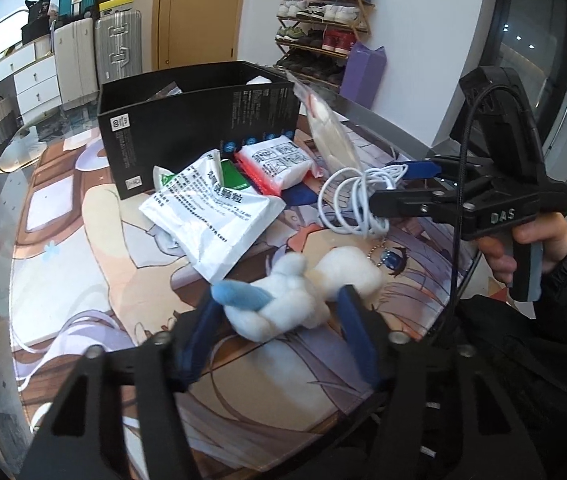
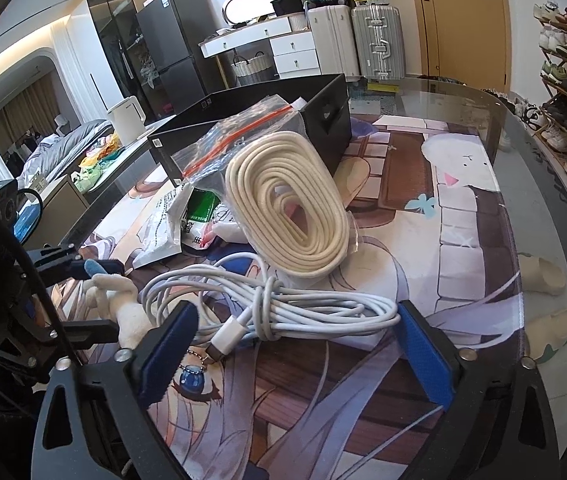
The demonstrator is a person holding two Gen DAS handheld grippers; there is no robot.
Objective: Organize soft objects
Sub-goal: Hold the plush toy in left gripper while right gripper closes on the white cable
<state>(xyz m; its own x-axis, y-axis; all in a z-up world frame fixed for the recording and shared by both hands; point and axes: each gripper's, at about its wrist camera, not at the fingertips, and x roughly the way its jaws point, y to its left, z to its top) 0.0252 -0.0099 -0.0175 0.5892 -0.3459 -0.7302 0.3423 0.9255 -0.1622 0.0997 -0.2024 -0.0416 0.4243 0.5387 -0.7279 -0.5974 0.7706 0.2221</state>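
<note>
A white plush toy [image 1: 291, 300] with a blue ear lies on the printed mat between the open fingers of my left gripper [image 1: 279, 308]; it also shows in the right wrist view [image 2: 123, 304]. A coiled white cable [image 2: 283, 304] lies between the open fingers of my right gripper [image 2: 299, 320], also in the left wrist view [image 1: 351, 204]. A clear zip bag with cream rope [image 2: 287, 204] leans against the black box [image 2: 323, 120]. White packets [image 1: 211, 216] lie by the box [image 1: 195, 120].
The printed mat [image 2: 463, 208] covers a glass table. A red-edged tissue pack [image 1: 275, 160] and a green packet [image 2: 199, 208] lie near the box. Suitcases, drawers, a door and a shoe rack stand beyond the table.
</note>
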